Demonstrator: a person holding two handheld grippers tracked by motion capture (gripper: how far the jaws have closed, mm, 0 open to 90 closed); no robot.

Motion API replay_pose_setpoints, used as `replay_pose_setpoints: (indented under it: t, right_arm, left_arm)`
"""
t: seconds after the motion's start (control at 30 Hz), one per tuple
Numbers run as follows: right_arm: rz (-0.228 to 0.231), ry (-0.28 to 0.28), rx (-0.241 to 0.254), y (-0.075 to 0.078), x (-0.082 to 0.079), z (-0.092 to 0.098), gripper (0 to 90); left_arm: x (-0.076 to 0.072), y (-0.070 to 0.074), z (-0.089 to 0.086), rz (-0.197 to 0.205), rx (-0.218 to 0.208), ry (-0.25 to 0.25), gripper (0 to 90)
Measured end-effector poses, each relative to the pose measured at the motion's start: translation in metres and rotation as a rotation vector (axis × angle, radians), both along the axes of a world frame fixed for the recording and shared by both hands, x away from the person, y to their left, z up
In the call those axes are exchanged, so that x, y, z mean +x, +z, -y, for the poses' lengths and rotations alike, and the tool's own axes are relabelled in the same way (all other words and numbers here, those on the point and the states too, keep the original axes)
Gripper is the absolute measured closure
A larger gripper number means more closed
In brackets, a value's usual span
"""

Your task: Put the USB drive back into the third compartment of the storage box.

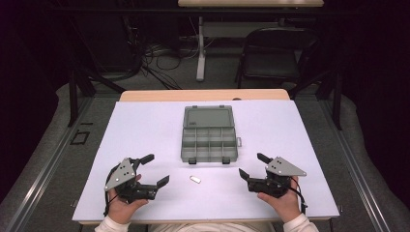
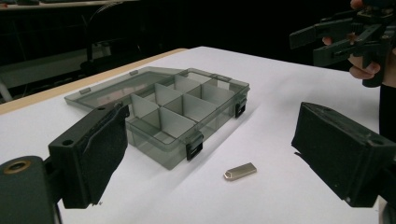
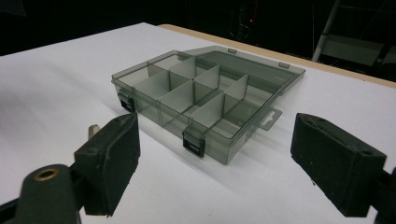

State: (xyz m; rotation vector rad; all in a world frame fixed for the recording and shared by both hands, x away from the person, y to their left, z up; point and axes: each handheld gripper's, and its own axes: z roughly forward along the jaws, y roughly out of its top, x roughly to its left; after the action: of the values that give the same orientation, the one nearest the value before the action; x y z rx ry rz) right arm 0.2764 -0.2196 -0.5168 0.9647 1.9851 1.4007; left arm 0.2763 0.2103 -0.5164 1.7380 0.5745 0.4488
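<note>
Table (image 1: 145, 125) in front of you carries a grey plastic box (image 1: 210, 134) at its middle, lid folded back flat, compartments showing bare. A small metal piece (image 1: 195, 179) lies just in front of it. Your left gripper (image 1: 155, 170) and right gripper (image 1: 252, 165) flank that piece, both spread wide, gripping nothing.

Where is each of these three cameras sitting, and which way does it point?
High view: above the person's side, looking forward and down on the white table; both hands, left gripper and right gripper show.
Left gripper view: rides the left gripper, facing the open compartment box; its own jaws show.
Right gripper view: rides the right gripper, facing the box from the other side.
All share the box; two share the small metal piece.
</note>
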Motion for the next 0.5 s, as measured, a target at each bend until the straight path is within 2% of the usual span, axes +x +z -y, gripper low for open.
replay_pose_setpoints:
  t: [0.17,0.5]
  right_arm:
    - [-0.013,0.004,-0.008,-0.002,0.001,-0.004,15.7]
    - [-0.022,0.04,-0.034,-0.002,-0.002,-0.018,17.5]
  left_arm:
    - [-0.001,0.0,0.0,-0.008,-0.007,-0.003,9.9]
    - [-0.004,-0.001,0.001,0.002,-0.007,-0.012,10.0]
